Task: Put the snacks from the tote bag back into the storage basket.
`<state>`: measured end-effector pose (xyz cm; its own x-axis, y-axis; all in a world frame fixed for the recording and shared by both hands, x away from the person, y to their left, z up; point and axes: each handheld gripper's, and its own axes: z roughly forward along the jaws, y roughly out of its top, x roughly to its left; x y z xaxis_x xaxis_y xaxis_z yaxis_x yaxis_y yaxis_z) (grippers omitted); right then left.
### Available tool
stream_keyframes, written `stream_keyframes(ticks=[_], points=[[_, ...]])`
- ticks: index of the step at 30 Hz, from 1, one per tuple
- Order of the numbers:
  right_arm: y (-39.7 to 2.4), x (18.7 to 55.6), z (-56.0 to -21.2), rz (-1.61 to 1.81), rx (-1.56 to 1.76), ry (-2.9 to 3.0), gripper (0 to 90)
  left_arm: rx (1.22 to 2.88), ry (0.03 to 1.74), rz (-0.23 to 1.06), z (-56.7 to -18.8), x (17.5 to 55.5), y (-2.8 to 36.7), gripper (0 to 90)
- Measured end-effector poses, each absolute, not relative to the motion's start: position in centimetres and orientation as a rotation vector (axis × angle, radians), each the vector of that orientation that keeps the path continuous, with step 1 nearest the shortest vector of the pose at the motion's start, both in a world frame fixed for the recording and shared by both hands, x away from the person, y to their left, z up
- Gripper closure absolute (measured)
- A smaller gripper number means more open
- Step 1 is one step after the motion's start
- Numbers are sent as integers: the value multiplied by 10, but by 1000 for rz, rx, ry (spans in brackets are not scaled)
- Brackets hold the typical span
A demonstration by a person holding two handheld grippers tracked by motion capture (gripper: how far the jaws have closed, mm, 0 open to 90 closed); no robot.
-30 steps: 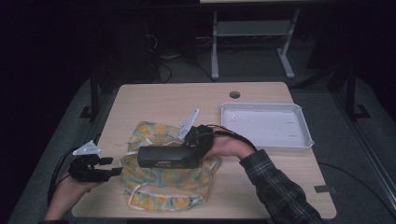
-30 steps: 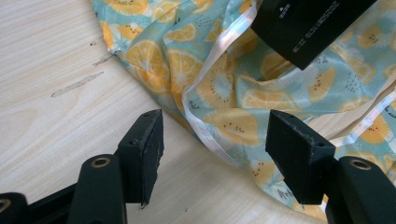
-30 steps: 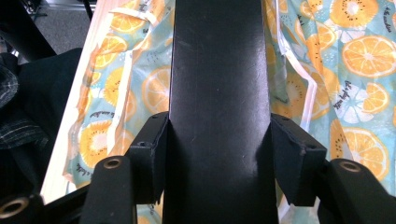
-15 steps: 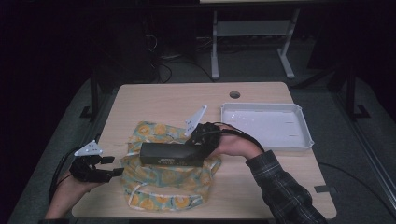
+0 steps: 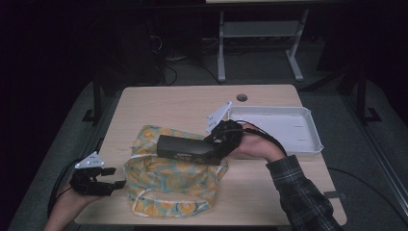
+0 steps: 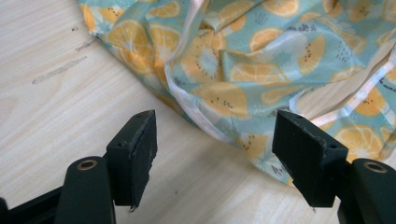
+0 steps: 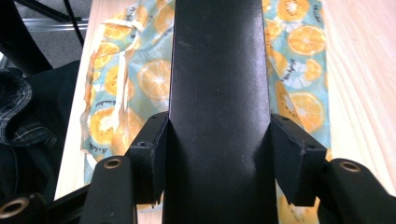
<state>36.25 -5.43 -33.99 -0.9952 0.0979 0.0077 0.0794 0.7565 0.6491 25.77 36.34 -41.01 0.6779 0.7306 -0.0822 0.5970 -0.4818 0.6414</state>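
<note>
Right tongs (image 5: 215, 144): jaws clamped on the two long sides of a black box (image 5: 185, 148), gripping it at its right end. In the right gripper view the box (image 7: 217, 93) runs straight ahead between both jaws, its top matte, smooth and flat, with faint scuffs.

Left tongs (image 5: 113, 182): jaws wide apart, holding nothing, at the table's near left corner, just beside the left edge of the cloth bag. In the left gripper view the tongs (image 6: 212, 144) frame bare wood and the bag's hem; whether a jaw touches the fabric cannot be told.

Black box: long, rectangular, hard-edged, with a small pale label on its near side, unreadable. It is above the middle of the cloth bag; whether it rests on the fabric or is held clear of it cannot be told.

Cloth bag (image 5: 163, 185): soft, crumpled fabric, teal ground printed with orange and kiwi slices, pale trim along the edges (image 6: 243, 70). Lies flat and rumpled at the table's centre-front.

Tray (image 5: 312, 139): white, shallow, rectangular with rounded corners and raised rim, at the table's right side. Contents not discernible.

Table (image 5: 168, 103): light wood-grain top, round cable hole (image 5: 241, 97) near the far edge.
</note>
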Motion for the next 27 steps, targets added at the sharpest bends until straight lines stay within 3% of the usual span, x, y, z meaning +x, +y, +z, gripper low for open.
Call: stream_keyframes(ticks=[27], points=[[-132,378,-340,990,413,2822,421,2247,1001,286,-417,250,362,263]])
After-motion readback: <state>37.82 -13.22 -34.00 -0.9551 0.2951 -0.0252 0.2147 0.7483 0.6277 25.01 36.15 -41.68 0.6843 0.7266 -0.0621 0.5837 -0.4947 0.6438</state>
